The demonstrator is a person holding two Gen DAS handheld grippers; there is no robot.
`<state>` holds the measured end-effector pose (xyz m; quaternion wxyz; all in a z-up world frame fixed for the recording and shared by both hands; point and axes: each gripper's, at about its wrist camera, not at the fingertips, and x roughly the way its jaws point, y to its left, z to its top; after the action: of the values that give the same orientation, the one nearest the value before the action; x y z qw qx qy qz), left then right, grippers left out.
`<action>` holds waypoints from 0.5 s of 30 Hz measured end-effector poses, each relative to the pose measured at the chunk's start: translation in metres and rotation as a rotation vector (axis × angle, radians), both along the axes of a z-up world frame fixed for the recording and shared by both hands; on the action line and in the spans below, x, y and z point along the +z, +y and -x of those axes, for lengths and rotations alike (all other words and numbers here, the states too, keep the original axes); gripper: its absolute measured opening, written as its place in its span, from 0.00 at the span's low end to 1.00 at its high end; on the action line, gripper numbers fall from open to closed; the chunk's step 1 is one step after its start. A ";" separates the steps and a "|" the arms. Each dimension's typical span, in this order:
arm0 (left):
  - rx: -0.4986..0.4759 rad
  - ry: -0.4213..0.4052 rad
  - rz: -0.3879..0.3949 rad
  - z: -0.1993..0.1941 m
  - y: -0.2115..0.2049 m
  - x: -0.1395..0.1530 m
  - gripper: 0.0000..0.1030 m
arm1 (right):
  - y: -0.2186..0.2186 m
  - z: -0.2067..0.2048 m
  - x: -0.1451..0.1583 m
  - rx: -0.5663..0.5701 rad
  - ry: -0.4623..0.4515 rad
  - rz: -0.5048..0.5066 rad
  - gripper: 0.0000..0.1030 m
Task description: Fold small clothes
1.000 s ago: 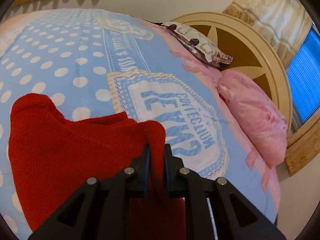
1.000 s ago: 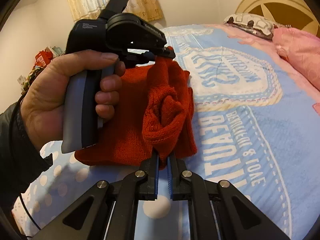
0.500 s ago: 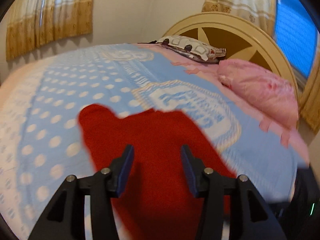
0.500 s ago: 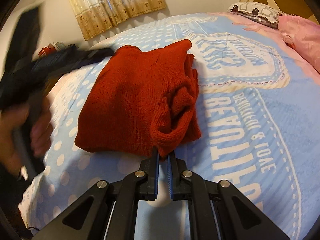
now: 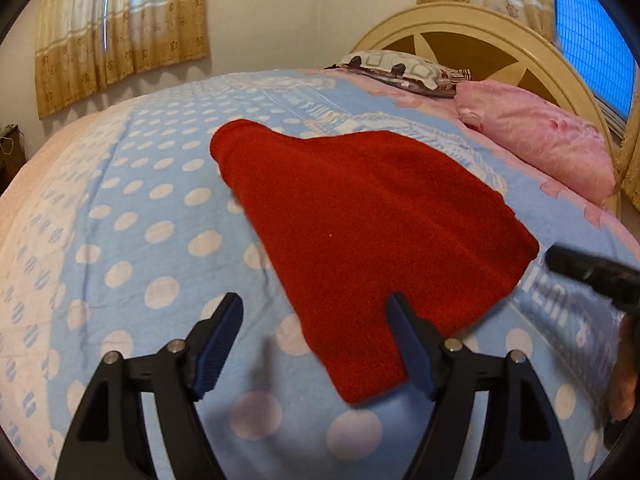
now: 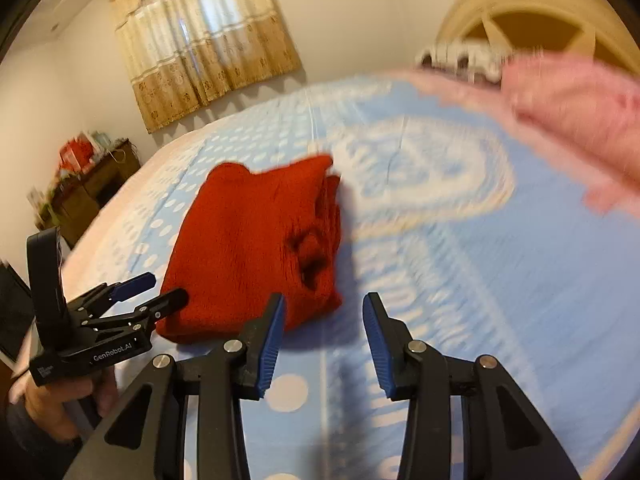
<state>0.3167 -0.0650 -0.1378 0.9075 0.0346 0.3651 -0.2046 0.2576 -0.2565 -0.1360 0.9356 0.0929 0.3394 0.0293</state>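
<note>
One red knitted sweater (image 5: 360, 220) is lying folded on the blue polka-dot bedspread (image 5: 132, 248), its long axis running away from the two grippers toward the far curtain, with one narrow end pointing back at them and the bundled, rolled folds facing the pillow side. The left gripper (image 5: 316, 344) is hovering just short of that near end, its jaws having just been opening and now standing wide; the sweater's corner is showing in the gap between them, but the blue pads (image 5: 218, 344) are not pressing on it. The right gripper (image 6: 323, 344) is hanging just beside the sweater's near right corner, its jaws also having just been opening, parted with only bedspread between them. A person's hand (image 6: 60, 404) is holding the left gripper's handle. Beyond the sweater, two pillows are sitting against one round headboard (image 5: 480, 28): a pink pillow (image 5: 536, 136) and a patterned pillow (image 5: 400, 68). The right view is blurred.
</note>
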 end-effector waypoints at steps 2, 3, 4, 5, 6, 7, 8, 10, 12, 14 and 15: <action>0.000 -0.003 0.008 0.002 0.001 -0.001 0.75 | 0.010 -0.010 0.014 0.063 0.001 0.011 0.40; 0.003 -0.005 0.005 0.003 0.001 -0.002 0.76 | 0.016 -0.017 0.019 0.093 -0.001 0.011 0.40; 0.005 -0.007 0.006 0.004 0.001 -0.002 0.77 | 0.024 -0.024 0.024 0.126 -0.006 0.017 0.40; 0.009 -0.012 0.009 0.005 0.001 -0.001 0.77 | 0.031 -0.032 0.027 0.162 -0.009 0.019 0.40; 0.011 -0.016 0.013 0.007 0.002 0.000 0.77 | 0.038 -0.042 0.029 0.207 -0.002 0.012 0.40; 0.013 -0.022 0.019 0.009 0.003 0.001 0.77 | 0.045 -0.057 0.027 0.245 0.022 0.001 0.40; 0.016 -0.036 0.030 0.011 0.005 0.003 0.77 | 0.049 -0.071 0.023 0.255 0.054 0.000 0.40; 0.026 -0.059 0.053 0.013 0.009 0.006 0.82 | 0.049 -0.102 0.009 0.215 0.125 0.021 0.40; 0.048 -0.068 0.055 0.012 0.013 0.006 0.90 | 0.040 -0.128 -0.012 0.166 0.212 0.048 0.36; 0.051 -0.045 0.051 0.008 0.013 0.001 0.90 | 0.027 -0.144 -0.027 0.123 0.261 0.036 0.34; 0.043 -0.028 0.056 0.006 0.013 -0.002 0.91 | 0.025 -0.146 -0.026 0.119 0.253 0.043 0.33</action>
<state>0.3108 -0.0520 -0.1400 0.9175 0.0044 0.3470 -0.1945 0.4037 -0.2313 -0.1619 0.8836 0.0555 0.4603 0.0655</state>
